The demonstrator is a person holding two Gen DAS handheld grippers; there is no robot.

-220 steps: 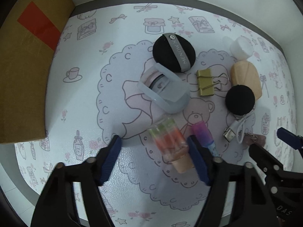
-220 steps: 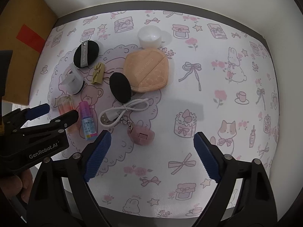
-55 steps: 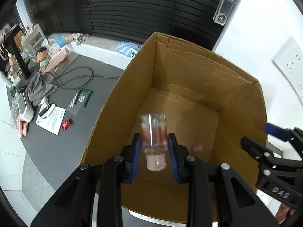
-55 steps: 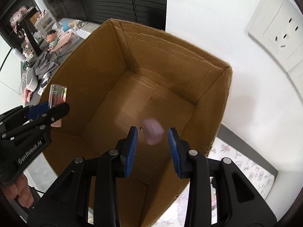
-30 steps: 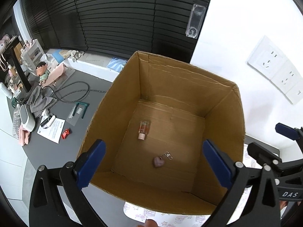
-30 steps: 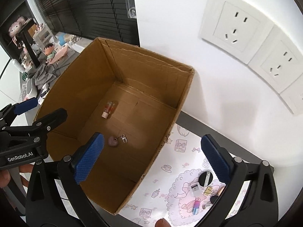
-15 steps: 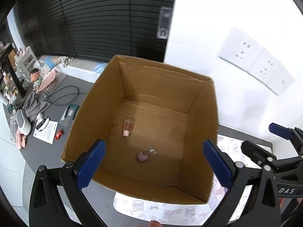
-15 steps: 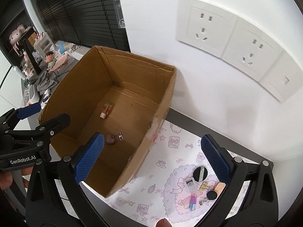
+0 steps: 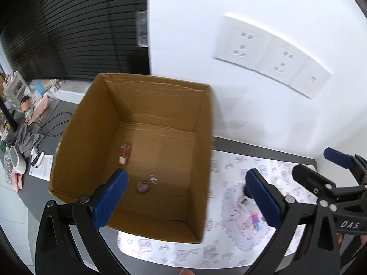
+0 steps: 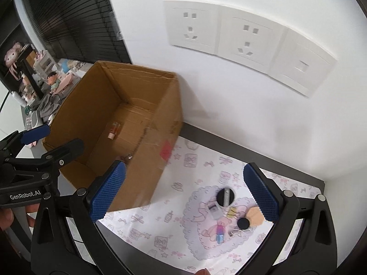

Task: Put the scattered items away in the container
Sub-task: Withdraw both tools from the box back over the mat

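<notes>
Cardboard box point(image 10: 158, 160) stands at the wall, left of the printed mat point(image 10: 183, 226). Inside it lie a small bottle point(image 9: 125, 154) and a heart keychain point(image 9: 142, 186). Left gripper point(image 9: 187, 200) and right gripper point(image 10: 182, 191) are spread wide, holding nothing. Remaining items lie on the mat, right of the box: the black puff point(image 10: 226, 197) looks soft and light, to pinch across its middle; the gold clip point(image 10: 232, 213) looks stiff. Sockets point(image 10: 243, 36) are on the white wall above the box.
</notes>
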